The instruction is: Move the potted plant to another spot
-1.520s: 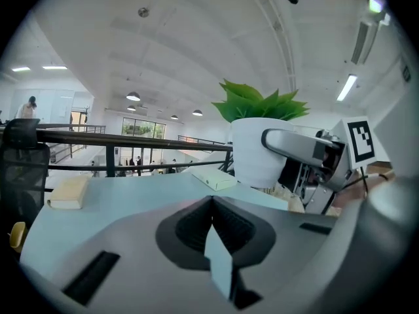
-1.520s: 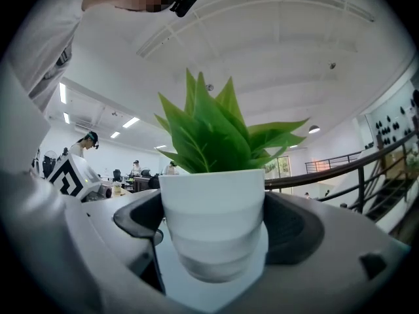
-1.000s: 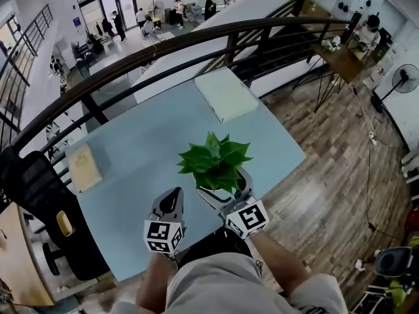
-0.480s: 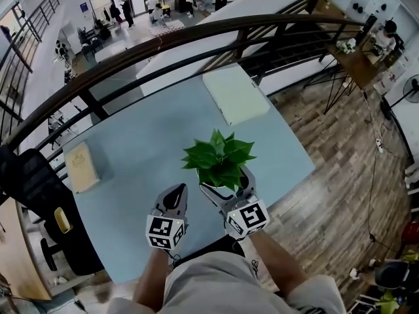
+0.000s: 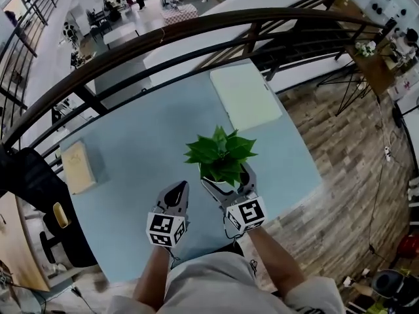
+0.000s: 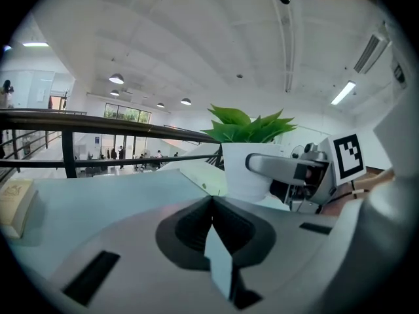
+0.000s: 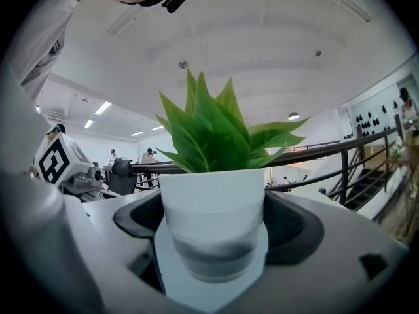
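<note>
The table (image 5: 144, 149) fills the middle of the head view. Across the last second it has slid a little in that view, which looks like head motion rather than anything on the table moving. A pale flat slab (image 5: 247, 95) lies at the table's far right corner, as it did before.

The potted plant (image 5: 221, 154) stands close to the table's near edge, toward its right side. It has kept almost the same spot on the table through the three head pictures, and any drift toward the table's middle is too slight to be sure of.

The right gripper (image 5: 226, 175) has stayed round the white pot. In the right gripper view its fingers (image 7: 327, 241) sit clasped against both sides of the pot, with the leaves rising above them. No view shows whether the pot's base has left the table.

The left gripper (image 5: 177, 190) has stayed over the table's near edge, just left of the plant and apart from it. Its fingers (image 6: 131, 241) are pressed together on nothing.

A small tan box (image 5: 78, 167) rests at the table's left edge, unmoved.

The grip looks settled, but the carry to a new spot seems barely begun, if at all. The bare stretch of table toward its left and middle offers room to set the plant down.
</note>
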